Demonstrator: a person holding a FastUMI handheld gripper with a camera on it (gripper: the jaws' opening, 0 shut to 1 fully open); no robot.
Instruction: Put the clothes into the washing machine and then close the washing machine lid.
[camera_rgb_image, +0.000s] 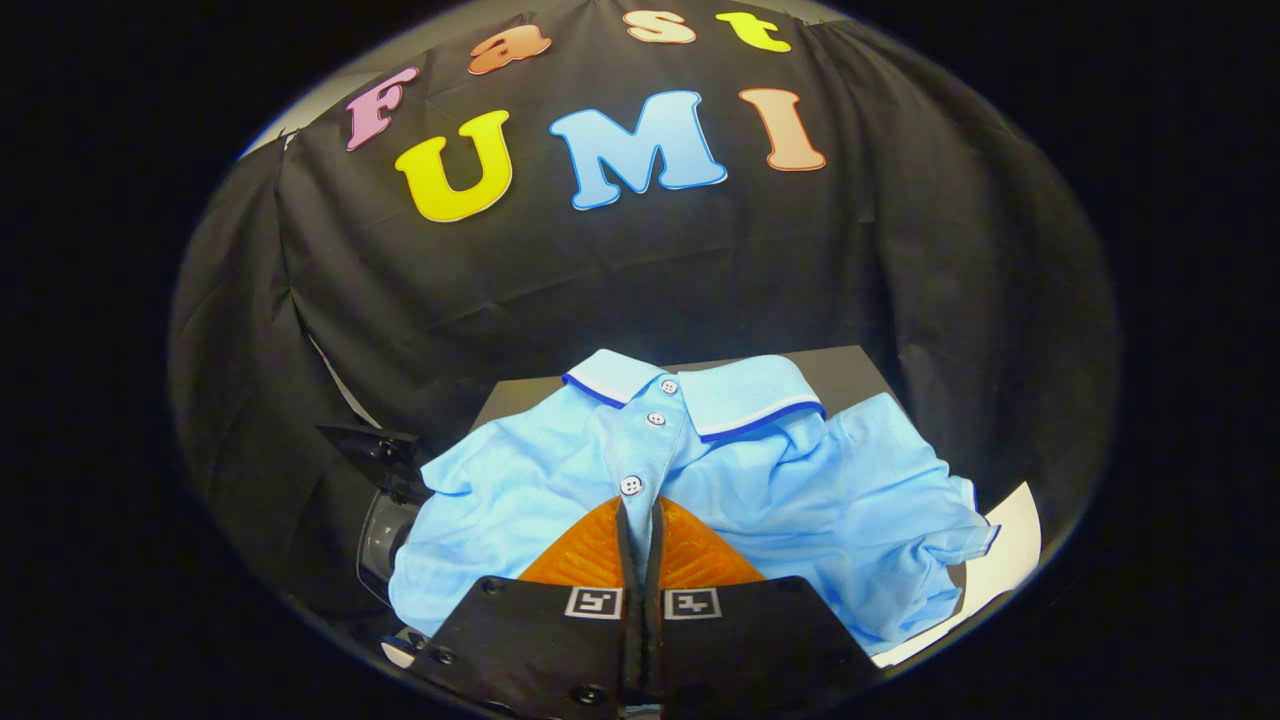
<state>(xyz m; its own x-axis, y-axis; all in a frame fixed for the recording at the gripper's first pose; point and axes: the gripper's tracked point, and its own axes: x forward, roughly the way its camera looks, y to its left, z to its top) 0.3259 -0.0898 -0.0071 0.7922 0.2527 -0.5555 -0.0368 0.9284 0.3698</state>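
Note:
A light blue polo shirt (780, 490) with a white, blue-edged collar and white buttons lies spread and rumpled just ahead of my fingers. My gripper (640, 512) is shut on the shirt's button placket, a thin fold of cloth pinched between both fingers just below the lowest button. The shirt drapes to both sides of the fingers and hides most of what lies under it. A dark curved part of the washing machine (385, 530) with a raised dark lid edge shows past the shirt's left sleeve.
A dark flat surface (850, 370) lies behind the shirt's collar. A white surface (1010, 550) shows under the shirt's right side. The booth's black cloth wall (640, 280) rises close behind everything.

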